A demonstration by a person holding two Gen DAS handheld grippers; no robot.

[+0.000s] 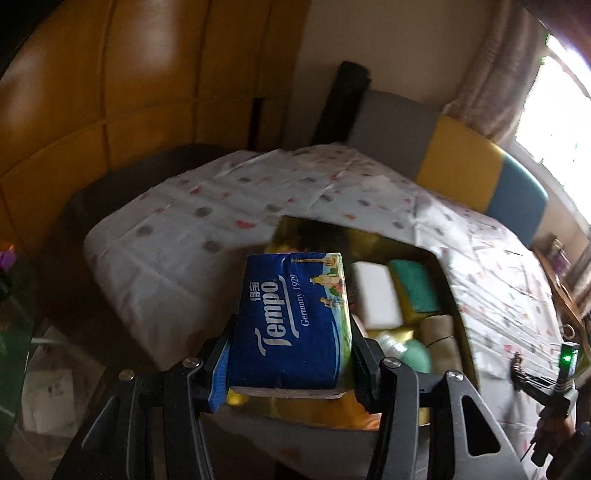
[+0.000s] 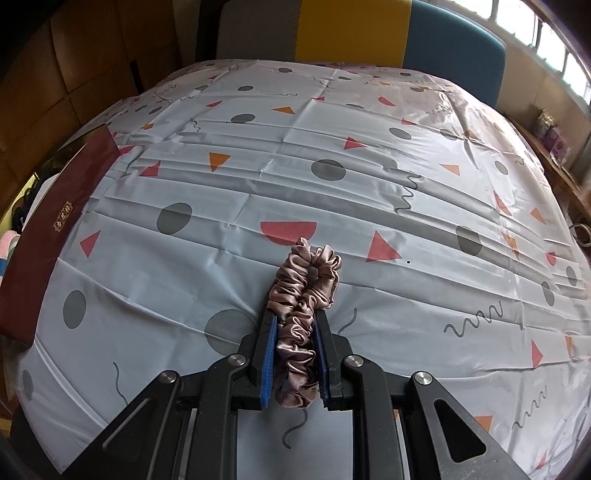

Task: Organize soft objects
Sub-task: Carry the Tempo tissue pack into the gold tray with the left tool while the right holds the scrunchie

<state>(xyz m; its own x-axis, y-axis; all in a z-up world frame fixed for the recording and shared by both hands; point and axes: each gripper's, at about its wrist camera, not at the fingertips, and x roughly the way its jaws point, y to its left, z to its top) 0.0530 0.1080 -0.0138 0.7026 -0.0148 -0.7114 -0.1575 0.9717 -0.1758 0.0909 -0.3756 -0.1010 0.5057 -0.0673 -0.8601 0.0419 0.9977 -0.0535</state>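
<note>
My left gripper point(image 1: 291, 328) is shut on a blue Tempo tissue pack point(image 1: 291, 317) and holds it above an open gold-lined box point(image 1: 448, 280). The box holds a white pack point(image 1: 376, 295), a green and yellow sponge point(image 1: 413, 291), a brown roll point(image 1: 441, 343) and a pale green round thing point(image 1: 417, 356). My right gripper point(image 2: 295, 314) is shut on a dusty pink satin scrunchie point(image 2: 306, 295), low over the patterned tablecloth point(image 2: 332, 155). The right gripper also shows at the right edge of the left wrist view point(image 1: 546, 384).
A dark red box lid point(image 2: 48, 225) lies at the table's left edge. Chairs with grey, yellow and blue backs point(image 2: 406, 33) stand at the far side. A tan padded sofa point(image 1: 92, 92) is to the left. A window point(image 1: 554, 118) is at the right.
</note>
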